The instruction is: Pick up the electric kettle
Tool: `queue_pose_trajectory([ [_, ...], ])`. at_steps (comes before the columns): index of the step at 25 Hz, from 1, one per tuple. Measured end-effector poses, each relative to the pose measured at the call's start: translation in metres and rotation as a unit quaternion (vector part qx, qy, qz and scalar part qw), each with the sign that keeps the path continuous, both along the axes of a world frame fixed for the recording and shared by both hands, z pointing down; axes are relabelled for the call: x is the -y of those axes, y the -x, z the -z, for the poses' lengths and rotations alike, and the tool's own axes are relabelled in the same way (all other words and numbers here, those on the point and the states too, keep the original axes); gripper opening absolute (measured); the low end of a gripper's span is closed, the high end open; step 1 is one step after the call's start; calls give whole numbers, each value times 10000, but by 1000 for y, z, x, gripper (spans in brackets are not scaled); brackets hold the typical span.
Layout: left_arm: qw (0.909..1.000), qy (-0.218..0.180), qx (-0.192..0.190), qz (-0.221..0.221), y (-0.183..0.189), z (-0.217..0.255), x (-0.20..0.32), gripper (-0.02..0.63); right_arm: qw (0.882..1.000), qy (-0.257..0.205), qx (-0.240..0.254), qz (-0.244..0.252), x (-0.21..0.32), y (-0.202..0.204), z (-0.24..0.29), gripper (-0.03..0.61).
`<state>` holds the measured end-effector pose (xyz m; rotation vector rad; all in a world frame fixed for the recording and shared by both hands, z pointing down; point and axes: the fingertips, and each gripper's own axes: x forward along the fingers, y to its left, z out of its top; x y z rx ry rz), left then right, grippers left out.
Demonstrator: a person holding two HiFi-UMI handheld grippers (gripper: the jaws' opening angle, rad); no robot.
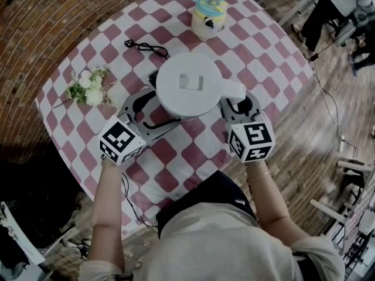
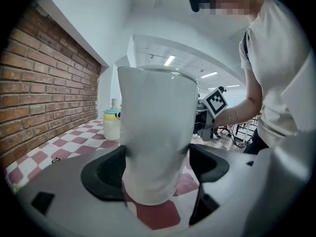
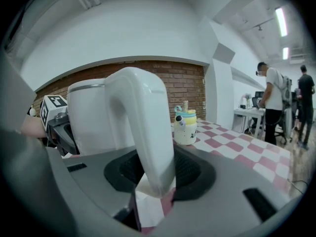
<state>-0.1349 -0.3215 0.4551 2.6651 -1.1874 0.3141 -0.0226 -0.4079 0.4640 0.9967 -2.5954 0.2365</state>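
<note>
Two grippers on one electric kettle [image 1: 187, 85], mid-table on the red-and-white checked cloth [image 1: 275, 51].
The left gripper [image 1: 157, 111] has its two jaws pressed against the white kettle body from the near left side; the right gripper [image 1: 241, 105] pinches the kettle's single curved handle [image 3: 143, 132] at the right (both pads look to be in contact). Around it lie one yellow jar with a blue lid [image 1: 210, 13] at the far edge, one black cord [image 1: 146, 47] just far-left of the kettle, and one small bunch of white flowers [image 1: 89, 88] at the left. Two people [image 3: 270, 105] stand far off.
</note>
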Motion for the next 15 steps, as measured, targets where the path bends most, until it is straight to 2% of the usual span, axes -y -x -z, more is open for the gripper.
queue_pose_trajectory([
  [5, 9999, 12, 138, 0, 0, 3, -2, 402, 9999, 45, 88, -30, -2, 1, 4, 141],
  [15, 9988, -436, 202, 37, -5, 46, -6, 403, 9986, -178, 463, -168, -5, -5, 46, 146],
])
